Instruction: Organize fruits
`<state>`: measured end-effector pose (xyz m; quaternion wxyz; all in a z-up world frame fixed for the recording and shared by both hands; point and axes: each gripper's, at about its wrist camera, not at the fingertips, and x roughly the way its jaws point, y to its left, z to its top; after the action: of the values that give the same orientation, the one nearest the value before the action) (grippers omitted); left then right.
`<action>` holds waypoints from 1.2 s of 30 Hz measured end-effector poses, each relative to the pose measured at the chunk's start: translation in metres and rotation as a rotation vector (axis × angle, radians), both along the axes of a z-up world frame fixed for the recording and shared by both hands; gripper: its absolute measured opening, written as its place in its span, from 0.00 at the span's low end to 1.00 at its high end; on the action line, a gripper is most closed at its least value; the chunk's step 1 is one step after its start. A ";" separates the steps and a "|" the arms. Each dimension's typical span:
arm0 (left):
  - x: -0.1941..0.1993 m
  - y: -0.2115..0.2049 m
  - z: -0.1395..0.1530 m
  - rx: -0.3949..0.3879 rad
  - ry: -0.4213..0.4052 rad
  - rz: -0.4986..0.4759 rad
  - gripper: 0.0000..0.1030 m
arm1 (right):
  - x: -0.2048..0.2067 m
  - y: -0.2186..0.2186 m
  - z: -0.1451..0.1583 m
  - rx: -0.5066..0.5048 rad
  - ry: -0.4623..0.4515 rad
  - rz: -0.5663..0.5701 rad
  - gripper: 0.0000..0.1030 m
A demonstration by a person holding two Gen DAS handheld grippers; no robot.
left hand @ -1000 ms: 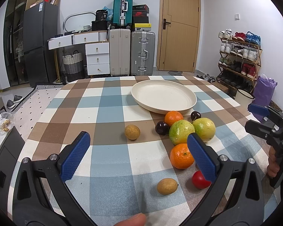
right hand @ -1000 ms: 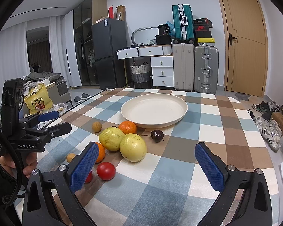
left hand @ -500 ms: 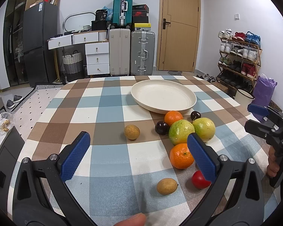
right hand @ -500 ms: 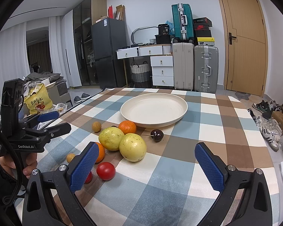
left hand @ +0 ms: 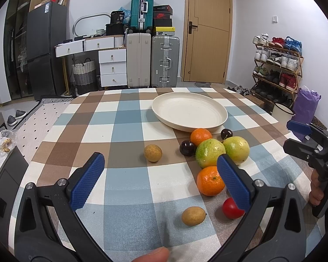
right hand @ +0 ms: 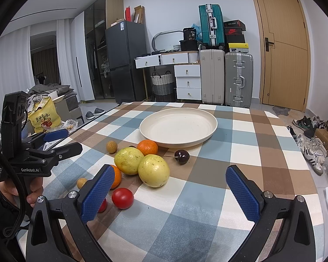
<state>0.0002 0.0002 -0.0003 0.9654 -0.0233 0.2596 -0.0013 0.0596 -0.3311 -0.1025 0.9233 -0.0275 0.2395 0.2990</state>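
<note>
A checked tablecloth (left hand: pixel 129 128) in blue, brown and white carries a plain cream round plate (left hand: pixel 189 110). Beside it lie two orange mandarins (left hand: pixel 210 181), two yellow-green speckled round fruits (right hand: pixel 153 170), dark, perhaps purple, cherries (right hand: pixel 182 156), tan longans (left hand: pixel 153 152) and red tomatoes (right hand: pixel 122 198). Textured blue pads (right hand: pixel 240 196) line black gripper arms.

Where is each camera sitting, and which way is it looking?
Left wrist: sits on the left gripper, facing across the checked table at the fruit and the plate; its own open fingers and a fingertip show.
Right wrist: sits on the right gripper, facing the same plate; its open fingers show.
Shared: plate, fruit, suitcases, door, and each sees the other gripper.
</note>
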 end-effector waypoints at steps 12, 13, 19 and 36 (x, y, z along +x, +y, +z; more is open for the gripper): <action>0.003 0.002 0.002 0.001 -0.001 -0.001 0.99 | 0.001 -0.001 0.000 -0.002 -0.001 -0.004 1.00; 0.003 0.002 0.002 0.002 -0.001 -0.002 0.99 | 0.000 0.000 0.000 -0.002 -0.002 -0.004 1.00; 0.001 0.001 0.004 0.001 0.001 0.007 0.99 | 0.002 0.000 -0.008 -0.017 0.011 -0.011 1.00; 0.006 -0.006 -0.011 0.005 0.137 -0.097 0.99 | 0.020 0.031 -0.019 -0.170 0.159 -0.027 1.00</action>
<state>0.0065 -0.0059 -0.0109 0.9443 -0.0085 0.3257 -0.0456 0.0799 -0.3004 -0.1212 0.8996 -0.0784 0.3370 0.2665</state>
